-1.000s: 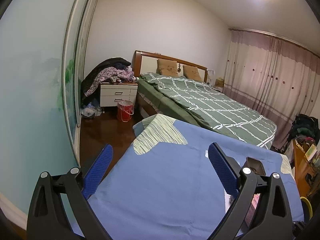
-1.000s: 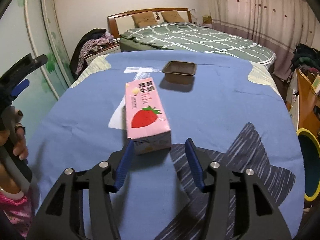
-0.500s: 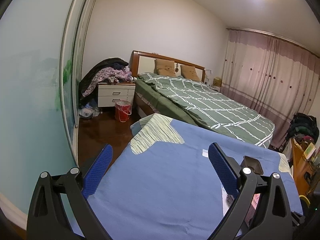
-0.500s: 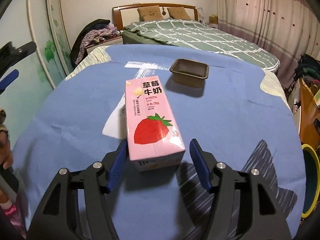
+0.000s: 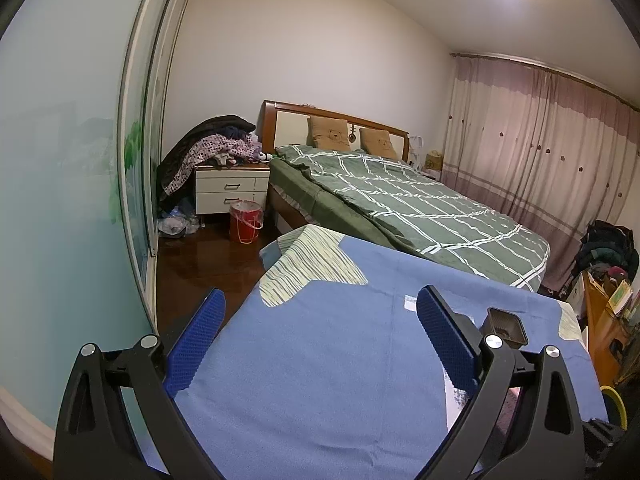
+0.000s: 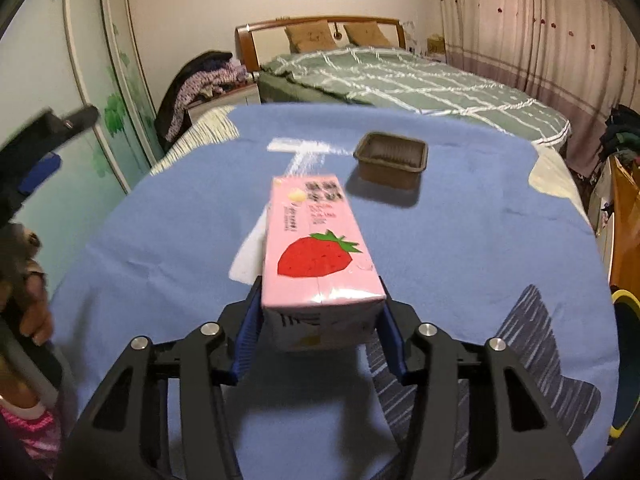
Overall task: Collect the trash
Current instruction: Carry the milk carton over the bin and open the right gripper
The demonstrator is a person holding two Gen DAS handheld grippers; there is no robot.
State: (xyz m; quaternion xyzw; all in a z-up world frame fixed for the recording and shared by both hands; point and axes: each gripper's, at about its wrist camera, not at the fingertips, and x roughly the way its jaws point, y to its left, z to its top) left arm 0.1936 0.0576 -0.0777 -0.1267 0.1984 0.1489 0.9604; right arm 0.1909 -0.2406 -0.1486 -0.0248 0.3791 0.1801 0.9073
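Your right tongs (image 6: 320,338) are closing on the near end of the pink rectangular strawberry-milk carton (image 6: 318,258), which lies lengthwise between the blue ribbed pads (image 6: 247,336); both pads look to be against its sides, though the blur leaves firm contact uncertain. Your left tongs (image 5: 318,340) stand wide open over the near left of the tabletop (image 5: 320,360), holding nothing.

The step in hand looks like the pickup of the carton. Next, judge the squeeze gently: thin glossy card with flat faces will dent or slip if pinched hard, so lift it level.

The tabletop is draped in soft blue cloth with striped patches. Farther off, right of the carton, sits the dark brown shallow plastic tray (image 6: 391,152), thin-walled with rounded corners, apart from the carton. A clear plastic wrapper (image 6: 300,152) lies flat to its left.
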